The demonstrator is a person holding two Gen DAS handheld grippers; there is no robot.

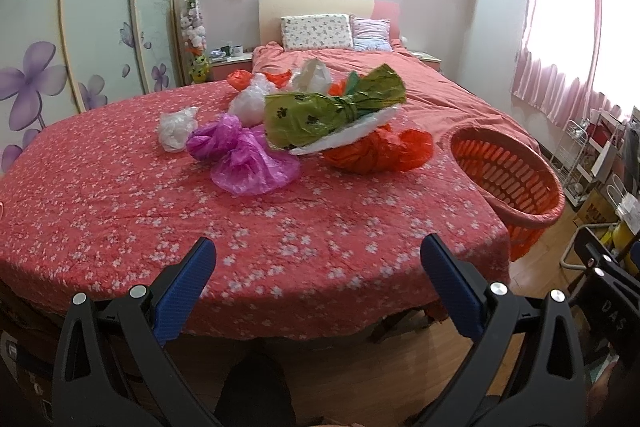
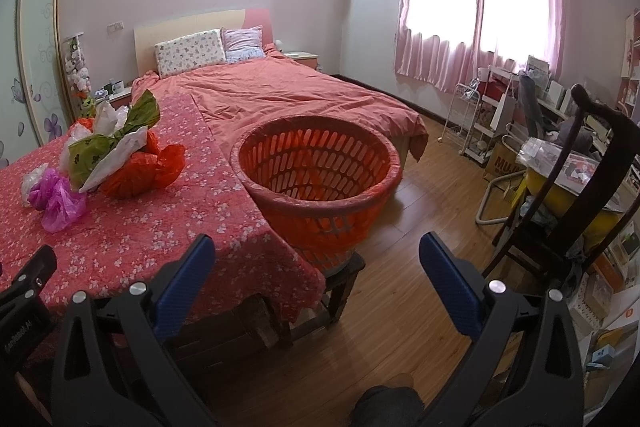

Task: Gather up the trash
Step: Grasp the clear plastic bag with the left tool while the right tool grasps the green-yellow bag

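Left claw (image 1: pixel 318 259) and right claw (image 2: pixel 317 255): both spread wide, empty. Knotted plastic bags (image 1: pixel 308 115): heaped mid-table on floral cloth (image 1: pixel 120 195). Orange slatted basket (image 2: pixel 320 171): empty, at table's right edge

I see a table (image 1: pixel 120 211) draped in red floral cloth, butted against the bed (image 1: pixel 432 95). On it: purple bag (image 1: pixel 244 159), green bag (image 1: pixel 320 115), red bag (image 1: pixel 376 151), clear bags (image 1: pixel 176 129). Orange basket (image 2: pixel 320 171) stands at its right edge.
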